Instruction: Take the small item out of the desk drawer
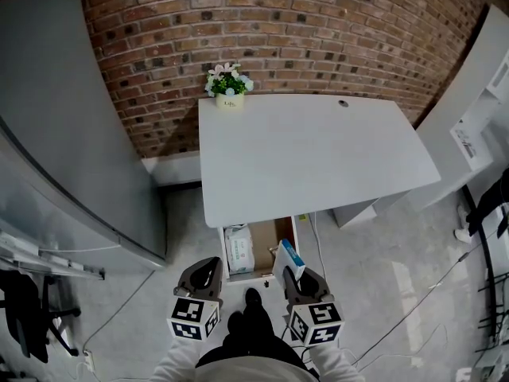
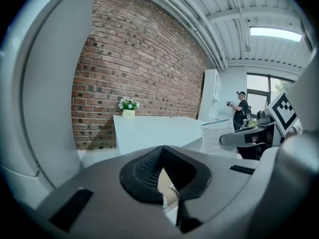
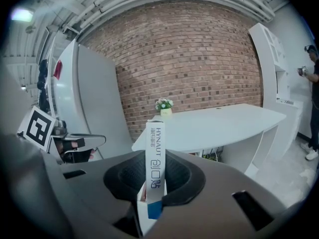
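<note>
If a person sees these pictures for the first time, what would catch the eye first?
Most likely the slim white-and-blue box clamped in the right gripper, by the front of the open drawer under the near edge of the white desk. After that, the small flower pot at the desk's far left corner, against the brick wall.
</note>
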Demonstrator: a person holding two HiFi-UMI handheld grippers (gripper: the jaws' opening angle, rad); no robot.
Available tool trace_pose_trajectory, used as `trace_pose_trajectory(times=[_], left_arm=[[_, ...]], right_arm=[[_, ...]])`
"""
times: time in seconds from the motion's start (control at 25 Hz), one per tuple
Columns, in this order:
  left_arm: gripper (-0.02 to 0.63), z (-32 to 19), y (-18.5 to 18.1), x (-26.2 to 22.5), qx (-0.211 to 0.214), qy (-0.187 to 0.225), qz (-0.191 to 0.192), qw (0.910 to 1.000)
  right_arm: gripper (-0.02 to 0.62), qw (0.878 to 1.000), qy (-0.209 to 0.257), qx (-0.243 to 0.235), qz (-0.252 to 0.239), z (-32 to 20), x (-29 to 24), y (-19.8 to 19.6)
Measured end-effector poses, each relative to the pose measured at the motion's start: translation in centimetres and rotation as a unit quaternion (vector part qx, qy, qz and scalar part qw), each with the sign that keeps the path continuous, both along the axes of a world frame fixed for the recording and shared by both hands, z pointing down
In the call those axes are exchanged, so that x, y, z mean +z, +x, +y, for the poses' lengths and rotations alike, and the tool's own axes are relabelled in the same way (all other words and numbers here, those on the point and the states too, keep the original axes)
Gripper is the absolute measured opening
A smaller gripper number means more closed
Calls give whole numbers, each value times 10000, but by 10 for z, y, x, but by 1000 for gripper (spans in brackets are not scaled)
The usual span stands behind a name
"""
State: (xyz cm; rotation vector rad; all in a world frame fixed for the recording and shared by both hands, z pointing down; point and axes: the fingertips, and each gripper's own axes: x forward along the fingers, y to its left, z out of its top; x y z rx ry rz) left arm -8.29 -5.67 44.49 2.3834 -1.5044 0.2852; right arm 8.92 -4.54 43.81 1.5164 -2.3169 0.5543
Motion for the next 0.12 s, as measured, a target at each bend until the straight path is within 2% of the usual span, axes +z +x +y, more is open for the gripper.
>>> trace_pose_trajectory(times=[0.12], left_arm=[[18,-2,-5,-1,-50,6,8,10000]], right_arm=[[91,10000,27,4,-1,0,-2,-1]])
